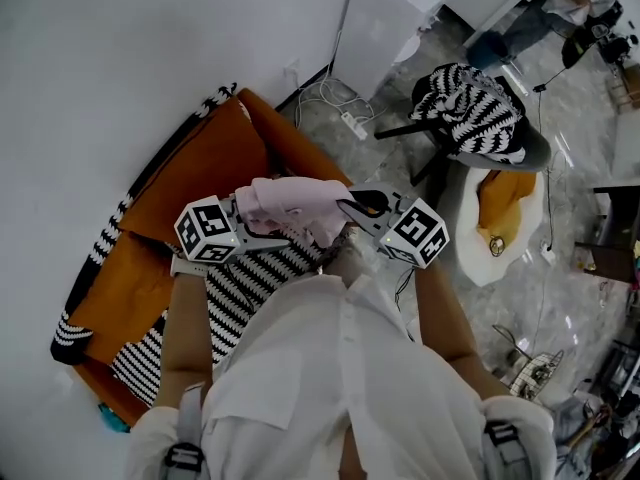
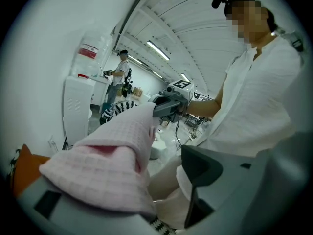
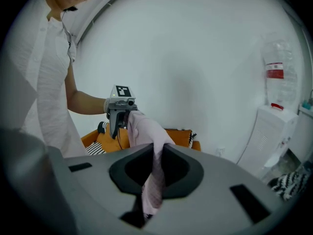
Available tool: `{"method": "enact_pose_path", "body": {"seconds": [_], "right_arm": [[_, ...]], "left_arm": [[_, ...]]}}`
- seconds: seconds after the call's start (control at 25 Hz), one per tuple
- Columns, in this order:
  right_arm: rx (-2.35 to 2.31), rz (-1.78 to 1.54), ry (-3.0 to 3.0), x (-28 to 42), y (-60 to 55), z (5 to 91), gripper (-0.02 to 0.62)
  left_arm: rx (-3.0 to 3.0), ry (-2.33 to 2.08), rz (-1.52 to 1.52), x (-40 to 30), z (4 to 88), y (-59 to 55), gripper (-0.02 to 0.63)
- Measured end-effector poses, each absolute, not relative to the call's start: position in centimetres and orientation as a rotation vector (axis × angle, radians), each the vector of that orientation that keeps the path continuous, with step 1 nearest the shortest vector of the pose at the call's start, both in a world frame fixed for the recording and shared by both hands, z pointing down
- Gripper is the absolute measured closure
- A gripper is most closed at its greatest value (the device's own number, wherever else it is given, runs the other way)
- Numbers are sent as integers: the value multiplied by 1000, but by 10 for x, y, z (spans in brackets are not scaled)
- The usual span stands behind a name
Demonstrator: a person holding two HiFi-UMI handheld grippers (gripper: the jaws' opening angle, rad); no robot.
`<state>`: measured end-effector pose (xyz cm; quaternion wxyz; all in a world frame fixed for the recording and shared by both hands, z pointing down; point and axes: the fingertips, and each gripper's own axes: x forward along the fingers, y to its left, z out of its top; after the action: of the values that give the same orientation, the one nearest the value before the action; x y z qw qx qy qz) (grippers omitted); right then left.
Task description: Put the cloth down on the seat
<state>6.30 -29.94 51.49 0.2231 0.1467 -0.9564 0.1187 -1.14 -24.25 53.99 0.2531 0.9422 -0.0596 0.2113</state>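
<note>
White wall is backing an orange upholstered sofa (image 1: 215, 158) at 10 o'clock. The pale pink waffle-weave cloth (image 1: 295, 203) is hanging bunched above its seat. The right gripper (image 3: 152, 190), jaws narrow, is pinching one end. The left gripper (image 2: 166, 195) is standing apart, with the cloth draping over one jaw.

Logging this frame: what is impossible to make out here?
Head view: the seat area directly beneath the cloth, covered by it, the left gripper and the right gripper.
Left gripper view: one jaw, buried under cloth.
Right gripper view: print on the red label, too small to read.
</note>
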Motion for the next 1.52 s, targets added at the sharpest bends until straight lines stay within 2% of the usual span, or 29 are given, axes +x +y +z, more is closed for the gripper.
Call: {"method": "enact_pose_path", "body": {"seconds": [0.4,0.88,1.52], "right_arm": [[590,520,-2569,89,-329,577,552],[783,576,-2427,149,-388,629,552],[807,662,-2279,198,-438,676,549]], "left_arm": [[2464,-185,694,-15,598,-271,285],[2420,-168,868,13,647,-332,285],[2386,-304,955,23,656,-396,285]]}}
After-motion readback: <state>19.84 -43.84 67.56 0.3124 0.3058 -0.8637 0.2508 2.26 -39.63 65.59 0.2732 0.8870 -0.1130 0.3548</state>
